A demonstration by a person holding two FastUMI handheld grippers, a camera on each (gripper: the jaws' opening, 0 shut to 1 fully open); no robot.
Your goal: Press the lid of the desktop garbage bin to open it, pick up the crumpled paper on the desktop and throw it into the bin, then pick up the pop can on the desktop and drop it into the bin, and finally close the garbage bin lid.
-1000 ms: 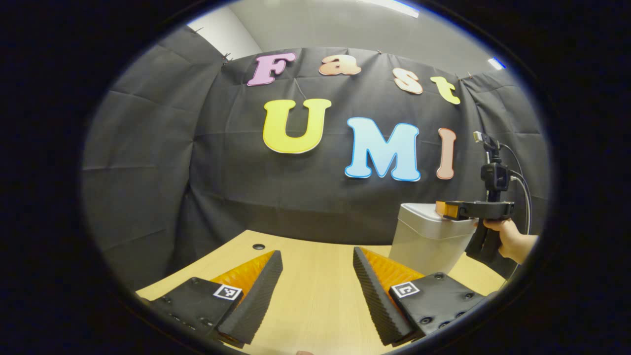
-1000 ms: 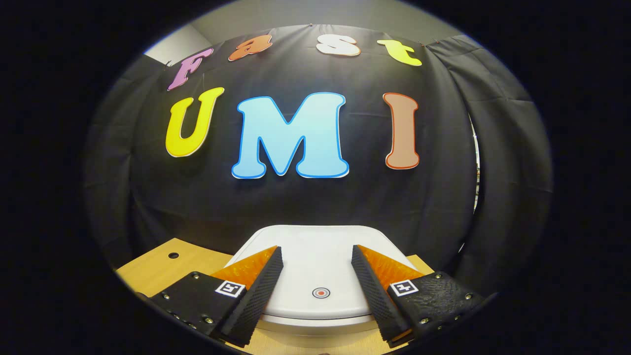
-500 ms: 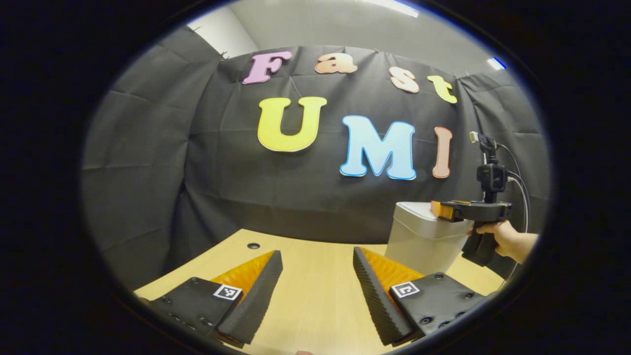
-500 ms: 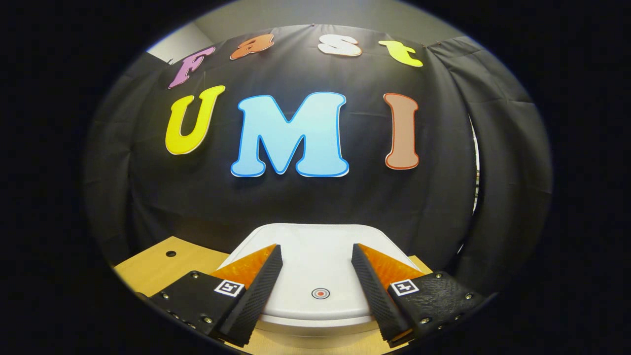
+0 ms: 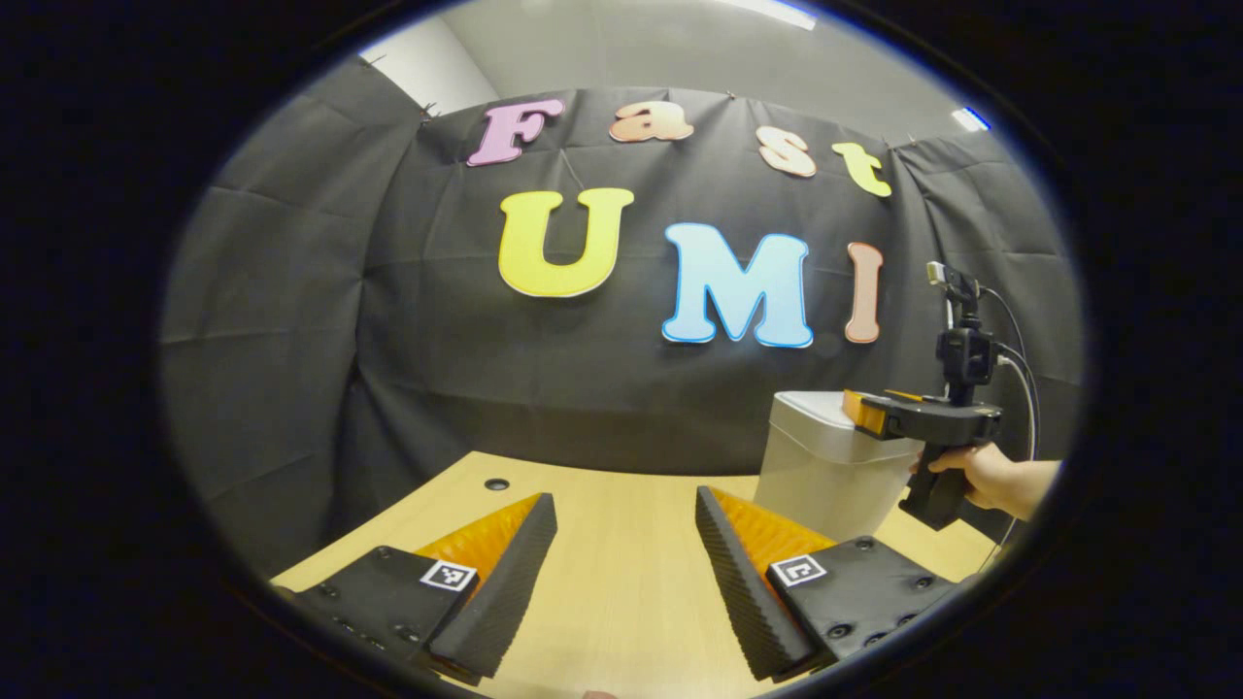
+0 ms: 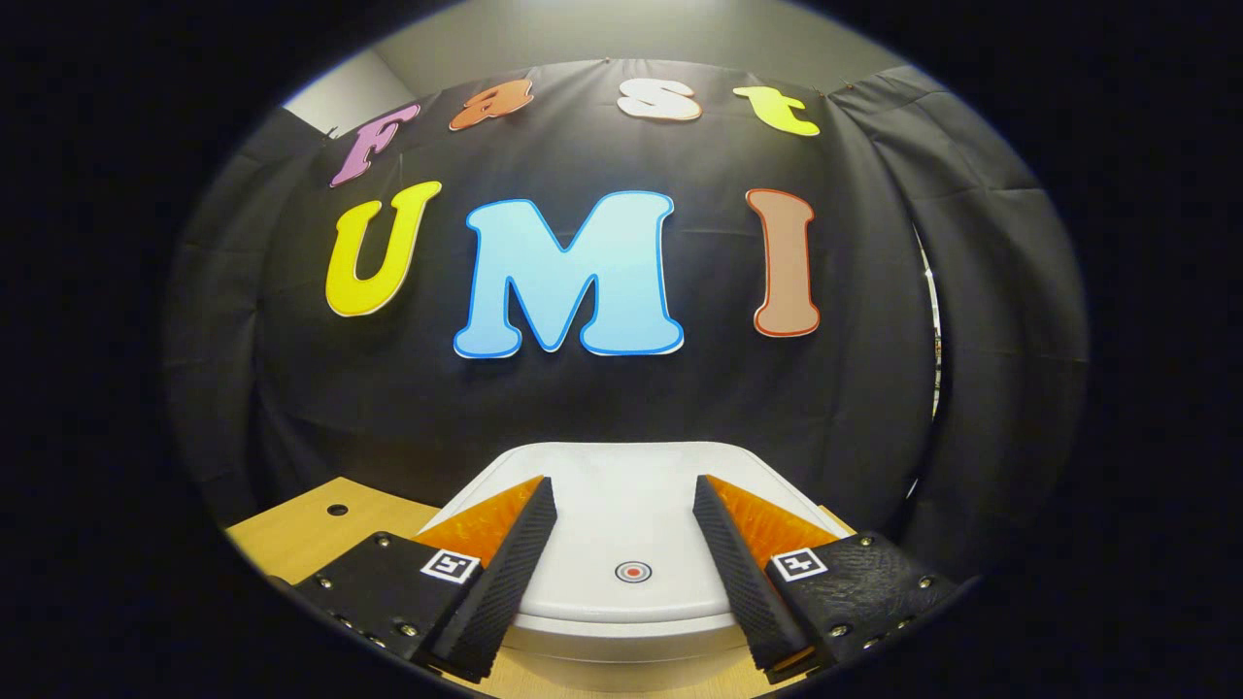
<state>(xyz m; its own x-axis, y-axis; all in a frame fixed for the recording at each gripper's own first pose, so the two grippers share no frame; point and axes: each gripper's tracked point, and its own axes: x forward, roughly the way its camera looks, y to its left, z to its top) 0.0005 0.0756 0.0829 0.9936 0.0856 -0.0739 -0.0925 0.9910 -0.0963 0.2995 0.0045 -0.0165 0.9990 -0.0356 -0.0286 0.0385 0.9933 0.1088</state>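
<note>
A: Where is the bin?
B: The bin's closed lid (image 6: 621,505) lies directly beneath the right gripper (image 6: 621,524), jaws wide and empty. The left gripper (image 5: 621,539), also wide, hovers farther off.

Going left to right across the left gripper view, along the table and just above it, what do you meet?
Small hole in the table → left gripper, open → garbage bin → right gripper over its lid → hand holding it.
</note>
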